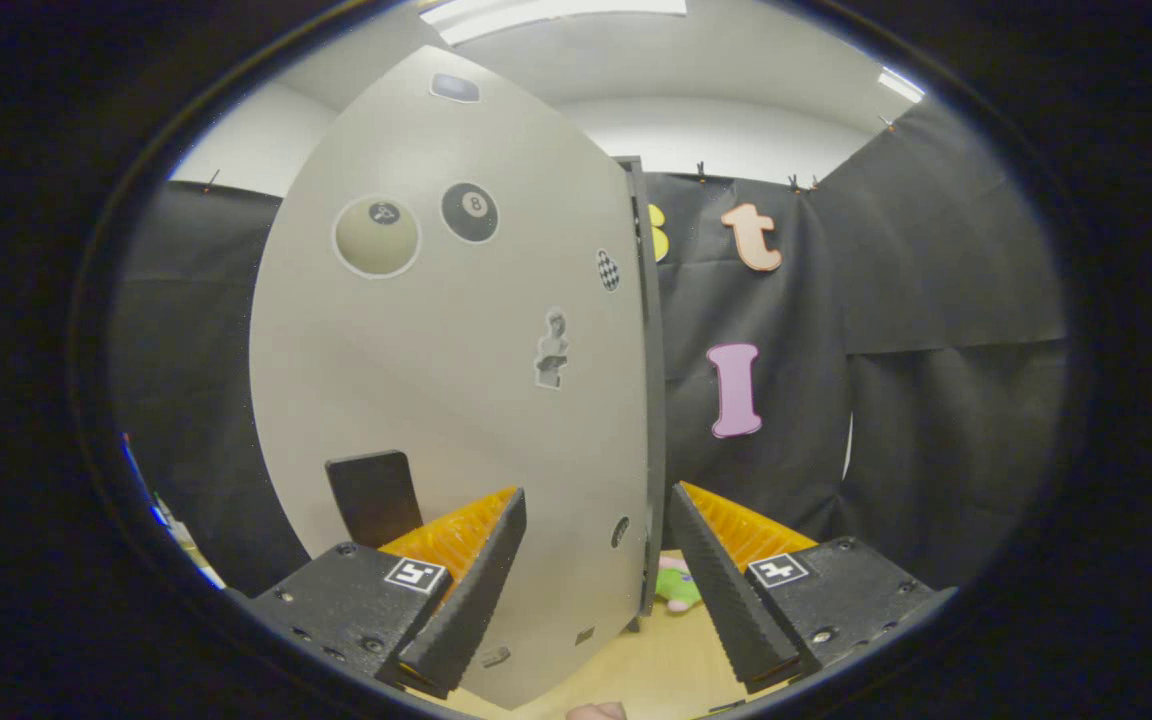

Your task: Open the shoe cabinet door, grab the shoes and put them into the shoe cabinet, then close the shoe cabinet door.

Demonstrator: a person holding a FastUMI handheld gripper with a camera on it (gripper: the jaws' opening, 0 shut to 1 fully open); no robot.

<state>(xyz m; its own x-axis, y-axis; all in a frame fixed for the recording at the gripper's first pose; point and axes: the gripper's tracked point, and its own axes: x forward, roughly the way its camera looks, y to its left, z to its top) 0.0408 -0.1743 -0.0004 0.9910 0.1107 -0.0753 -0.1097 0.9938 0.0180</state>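
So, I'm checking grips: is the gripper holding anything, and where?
Nothing is held. The gripper is open, its fingers straddling the cabinet door's free edge without pressing it.

The light wooden floor (651, 665) carries the grey shoe cabinet (456, 400) and a small pink-and-green toy (678, 585).

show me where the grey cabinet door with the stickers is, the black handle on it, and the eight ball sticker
Grey sticker-covered cabinet door (456, 400): gripper view, bare middle of its face, its edge between the open gripper's (596, 590) fingers.
Black rectangular handle (374, 497): gripper view, its flat centre.
Black eight-ball sticker (469, 211): gripper view, its centre.
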